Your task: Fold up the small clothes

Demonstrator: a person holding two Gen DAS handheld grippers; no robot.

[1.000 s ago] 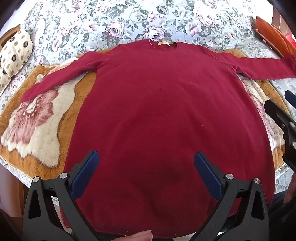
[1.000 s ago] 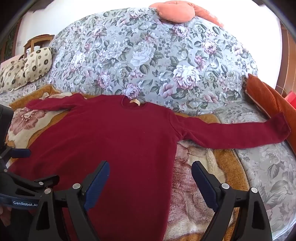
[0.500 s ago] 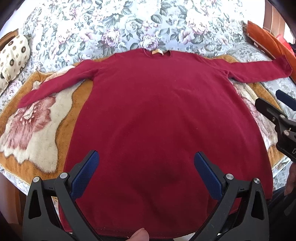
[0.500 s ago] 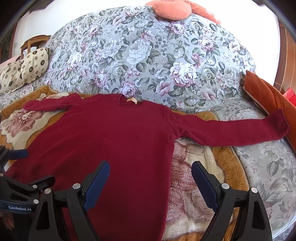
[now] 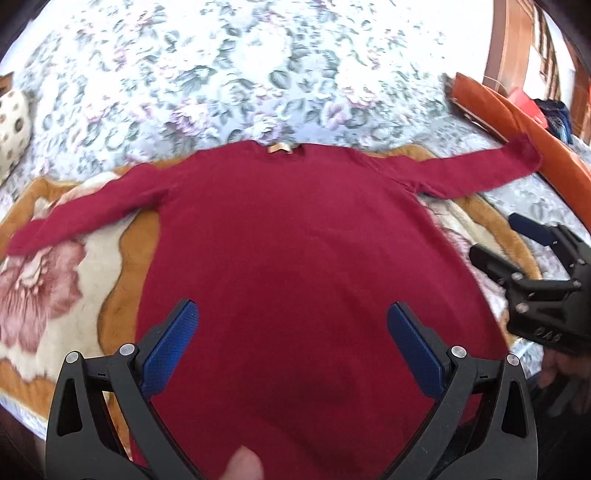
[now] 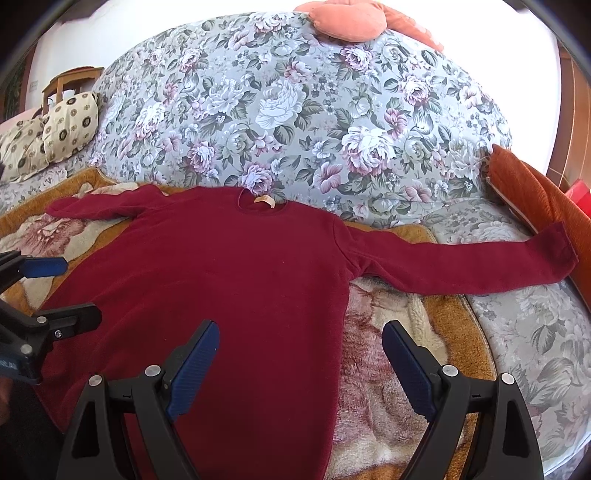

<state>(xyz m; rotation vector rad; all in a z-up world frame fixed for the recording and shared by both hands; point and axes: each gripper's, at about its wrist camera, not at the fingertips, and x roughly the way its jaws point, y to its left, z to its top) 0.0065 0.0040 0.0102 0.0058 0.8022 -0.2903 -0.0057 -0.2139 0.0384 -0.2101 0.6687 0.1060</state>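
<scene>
A dark red long-sleeved sweater [image 5: 295, 251] lies flat and spread out on a bed, both sleeves stretched sideways, neck label at the far side. It also shows in the right wrist view [image 6: 229, 288]. My left gripper [image 5: 293, 343] is open and empty above the sweater's lower middle. My right gripper [image 6: 299, 365] is open and empty above the sweater's right edge near the hem. The right gripper also shows in the left wrist view [image 5: 506, 240], and the left gripper in the right wrist view [image 6: 62, 291].
The sweater rests on an orange-and-cream plush blanket [image 6: 391, 339] over a floral bedspread [image 6: 295, 122]. A patterned pillow [image 6: 55, 133] lies far left, an orange cushion [image 6: 543, 188] at the right by the sleeve cuff, and a peach cushion [image 6: 347, 18] at the back.
Both grippers have pulled back and up from the sweater, so more of it and the right sleeve cuff shows. The sweater has not moved. Both grippers stay open.
</scene>
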